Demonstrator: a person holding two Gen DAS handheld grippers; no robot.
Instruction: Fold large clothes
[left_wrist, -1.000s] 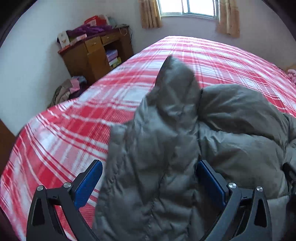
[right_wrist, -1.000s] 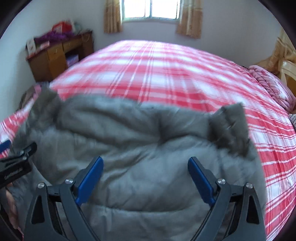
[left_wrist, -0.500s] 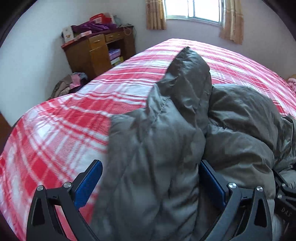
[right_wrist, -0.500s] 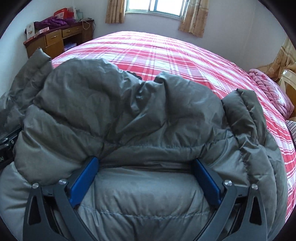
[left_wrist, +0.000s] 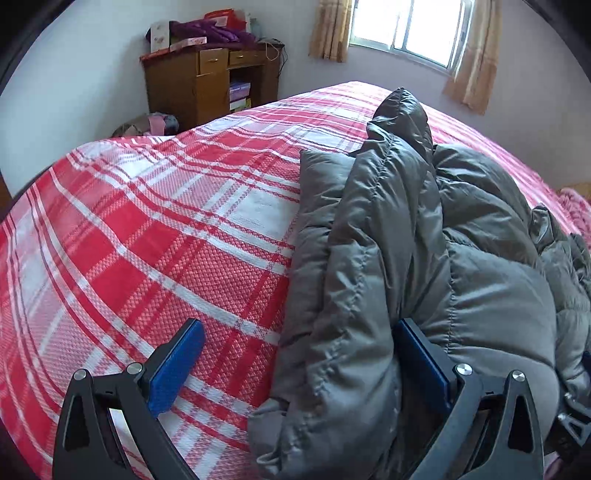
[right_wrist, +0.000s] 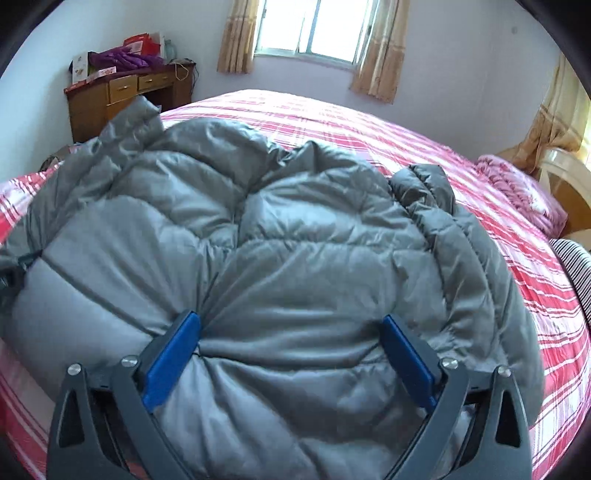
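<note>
Both grippers have carried the grey jacket (right_wrist: 295, 258) forward and down onto the bed (left_wrist: 147, 240), its upper half doubled over. Right gripper (right_wrist: 291, 350) has just spread wide, jacket between unpressed pads; left gripper (left_wrist: 299, 365) gapes too. Fold looks laid.

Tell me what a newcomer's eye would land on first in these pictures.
First, the puffy grey down jacket, heaped on the near part of the bed and filling the right wrist view. Next, the red and white plaid bedspread spreading out beneath it toward the bright window. Then the blue pads of the wide-open right gripper, with the jacket bulging between them.
</note>
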